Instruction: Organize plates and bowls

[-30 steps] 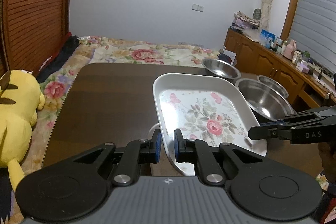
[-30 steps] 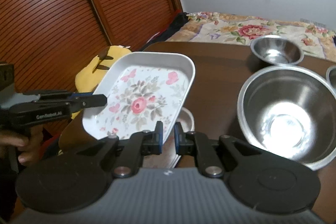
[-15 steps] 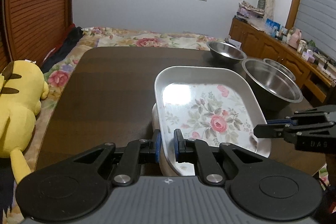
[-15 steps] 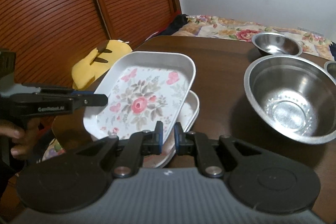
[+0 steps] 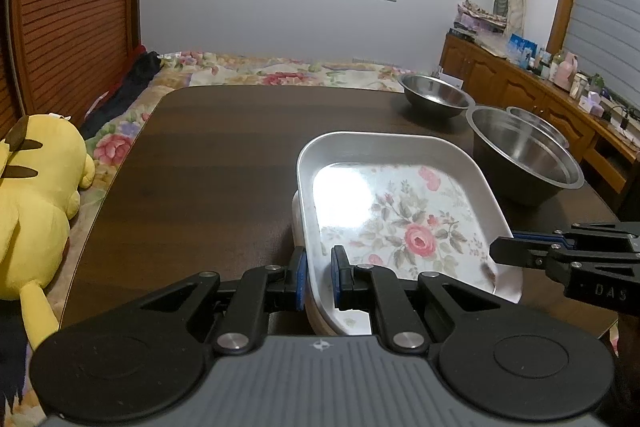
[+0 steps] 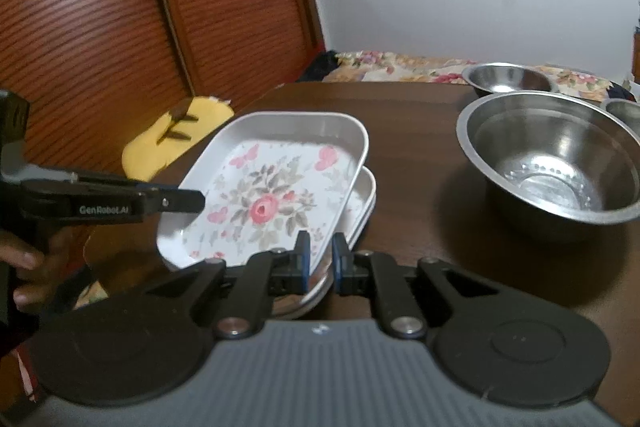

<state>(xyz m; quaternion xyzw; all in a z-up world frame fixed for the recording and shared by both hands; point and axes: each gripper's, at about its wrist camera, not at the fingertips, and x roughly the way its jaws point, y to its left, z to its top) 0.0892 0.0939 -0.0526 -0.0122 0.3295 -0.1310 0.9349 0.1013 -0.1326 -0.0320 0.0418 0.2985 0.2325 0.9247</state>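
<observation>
A white rectangular floral plate is held by both grippers just over a stack of similar white plates on the dark table. My left gripper is shut on the plate's near left rim. My right gripper is shut on the plate's other rim; it also shows in the left wrist view. The left gripper appears in the right wrist view. The plate sits slightly askew to the stack below. Most of the stack is hidden under it.
A large steel bowl stands right of the plates, also in the right wrist view. A smaller steel bowl is at the table's far right. A yellow plush toy lies left of the table. A sideboard lines the right wall.
Both grippers have lowered the floral plate from a raised, tilted position to almost flat upon the plate stack. The bowls have not moved.
</observation>
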